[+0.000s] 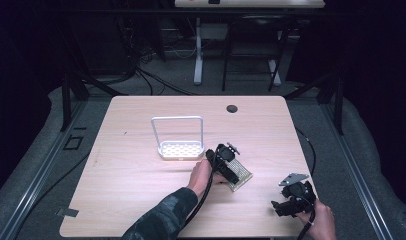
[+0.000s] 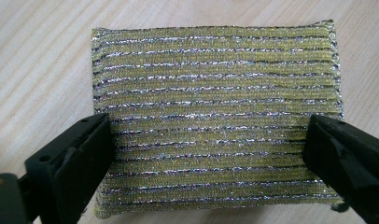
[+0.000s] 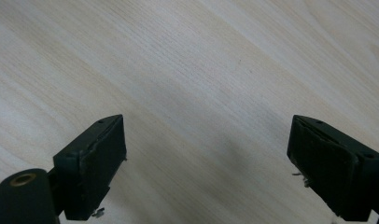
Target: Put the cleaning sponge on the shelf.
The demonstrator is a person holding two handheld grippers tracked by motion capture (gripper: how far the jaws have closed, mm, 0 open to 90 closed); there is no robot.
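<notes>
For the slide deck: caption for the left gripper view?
Left gripper with jaws open astride a yellow-and-silver striped scouring pad lying flat on the wooden table.

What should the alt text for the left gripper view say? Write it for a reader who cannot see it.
A yellow-green scouring pad with silver stripes lies flat on a pale wooden table. The open left gripper has one black jaw at each side edge of the pad.
</notes>
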